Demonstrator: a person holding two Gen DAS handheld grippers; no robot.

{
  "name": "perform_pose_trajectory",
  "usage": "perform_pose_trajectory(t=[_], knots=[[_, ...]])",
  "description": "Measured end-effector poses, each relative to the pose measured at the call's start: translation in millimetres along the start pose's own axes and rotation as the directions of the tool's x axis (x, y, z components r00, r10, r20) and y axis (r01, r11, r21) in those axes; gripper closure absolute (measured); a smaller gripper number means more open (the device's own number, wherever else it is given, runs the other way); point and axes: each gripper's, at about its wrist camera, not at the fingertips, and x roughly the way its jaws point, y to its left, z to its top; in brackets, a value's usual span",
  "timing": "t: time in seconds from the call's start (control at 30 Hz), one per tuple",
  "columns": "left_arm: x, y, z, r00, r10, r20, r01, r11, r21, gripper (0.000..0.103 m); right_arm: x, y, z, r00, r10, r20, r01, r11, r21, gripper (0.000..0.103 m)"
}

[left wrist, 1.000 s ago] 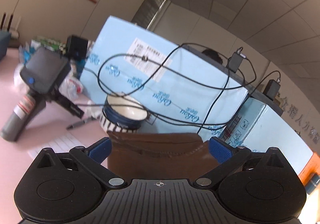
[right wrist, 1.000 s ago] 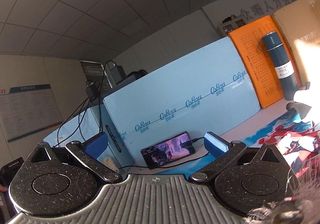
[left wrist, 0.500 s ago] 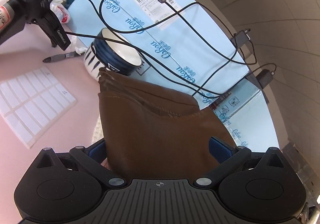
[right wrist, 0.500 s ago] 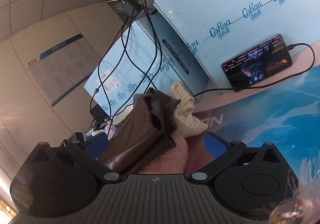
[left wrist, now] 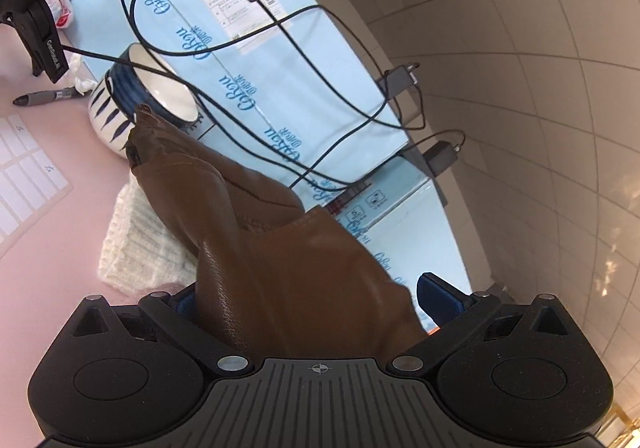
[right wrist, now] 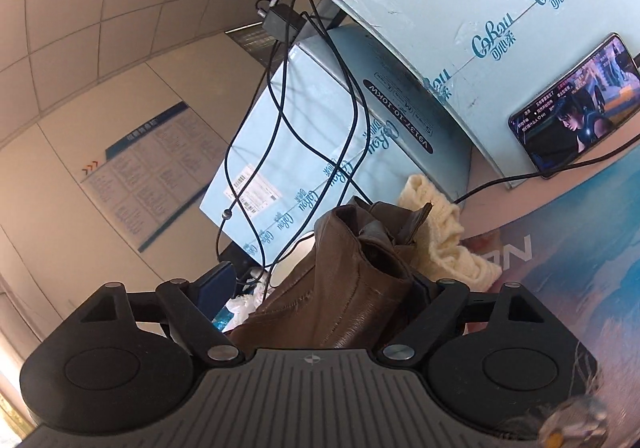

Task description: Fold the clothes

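Observation:
A brown leather garment (left wrist: 280, 256) lies folded on the table and fills the gap between the fingers of my left gripper (left wrist: 308, 294), which is open around it. The same garment (right wrist: 352, 288) bulges up between the fingers of my right gripper (right wrist: 320, 288), also open; its right pad is hidden behind the leather. A cream knitted garment (left wrist: 136, 244) lies under and beside the brown one, also seen in the right wrist view (right wrist: 444, 236).
A blue-and-white bowl (left wrist: 136, 100) stands just beyond the leather, with a marker (left wrist: 44, 96) and label sheets (left wrist: 24, 176) on the pink table. Light blue boxes (left wrist: 248, 60) with hanging black cables (left wrist: 280, 24) back the table. A phone (right wrist: 576, 104) leans on a box.
Both grippers have tipped down and moved in on the brown garment, which now sits between each pair of fingers. A second ago the right view showed no clothing.

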Motion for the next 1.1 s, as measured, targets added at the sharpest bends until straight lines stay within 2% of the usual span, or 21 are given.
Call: perform_pose_trajectory(t=[0.07,0.2,0.27,0.37,0.43,0.47,0.5,0.53,0.57,0.6,0.63,0.67,0.7,0.73,0.87,0.9,1.03,1.1], knots=[[5,2,-1,0.999,0.020,-0.030,-0.020,1.000,-0.001,0.000,2,-2,-4,0.999,-0.040,-0.003,0.040,0.999,-0.016,0.018],[4,4,-1,1.000,0.009,-0.023,-0.009,1.000,-0.010,0.000,5,-16,-9,0.994,-0.103,-0.030,0.104,0.994,0.036,0.007],[3,5,-2,1.000,0.002,-0.017,-0.002,1.000,-0.018,0.000,6,-23,-10,0.992,-0.124,-0.033,0.126,0.990,0.062,0.005],[4,2,-3,1.000,0.009,0.002,-0.009,1.000,0.001,0.000,7,-27,-10,0.993,-0.116,-0.020,0.117,0.990,0.083,0.005],[5,-3,-6,0.999,0.037,0.022,-0.038,0.999,0.034,0.000,7,-26,-11,0.996,-0.092,-0.001,0.092,0.993,0.078,0.009],[5,-5,-7,0.998,0.051,0.032,-0.052,0.997,0.054,0.000,7,-25,-12,0.996,-0.084,0.008,0.083,0.994,0.069,0.017],[5,-8,-8,0.997,0.066,0.044,-0.069,0.994,0.079,0.001,7,-22,-12,0.996,-0.088,0.019,0.087,0.995,0.041,0.030],[6,-10,-10,0.995,0.080,0.056,-0.086,0.991,0.104,0.005,7,-17,-13,0.994,-0.104,0.032,0.103,0.995,0.005,0.035],[6,-13,-11,0.992,0.102,0.068,-0.110,0.985,0.130,0.008,6,-14,-14,0.992,-0.117,0.046,0.118,0.993,-0.027,0.044],[7,-16,-13,0.987,0.141,0.082,-0.152,0.976,0.156,0.018,4,-12,-15,0.990,-0.125,0.060,0.128,0.991,-0.048,0.052],[7,-18,-15,0.979,0.180,0.099,-0.196,0.964,0.180,0.034,3,-10,-15,0.989,-0.128,0.073,0.133,0.989,-0.065,0.055],[8,-22,-17,0.968,0.216,0.125,-0.238,0.949,0.208,0.044,1,-9,-15,0.989,-0.122,0.083,0.128,0.989,-0.071,0.060],[8,-25,-20,0.956,0.250,0.153,-0.281,0.931,0.235,0.065,-1,-7,-14,0.989,-0.114,0.095,0.122,0.989,-0.081,0.064],[7,-29,-23,0.944,0.277,0.182,-0.318,0.911,0.262,0.078,-4,-4,-14,0.989,-0.102,0.107,0.114,0.988,-0.104,0.066],[-6,-54,-45,0.919,0.254,0.300,-0.361,0.849,0.387,0.087,-20,7,-13,0.993,-0.017,0.113,0.036,0.985,-0.169,0.075],[-10,-60,-51,0.914,0.253,0.318,-0.370,0.840,0.396,0.088,-24,9,-13,0.994,0.010,0.105,0.008,0.985,-0.172,0.076],[-34,-88,-74,0.899,0.234,0.369,-0.377,0.843,0.384,0.088,-44,17,-12,0.991,0.118,0.070,-0.104,0.979,-0.175,0.081],[-41,-104,-85,0.899,0.218,0.380,-0.375,0.831,0.411,0.088,-61,18,-11,0.985,0.161,0.056,-0.149,0.975,-0.166,0.082]])
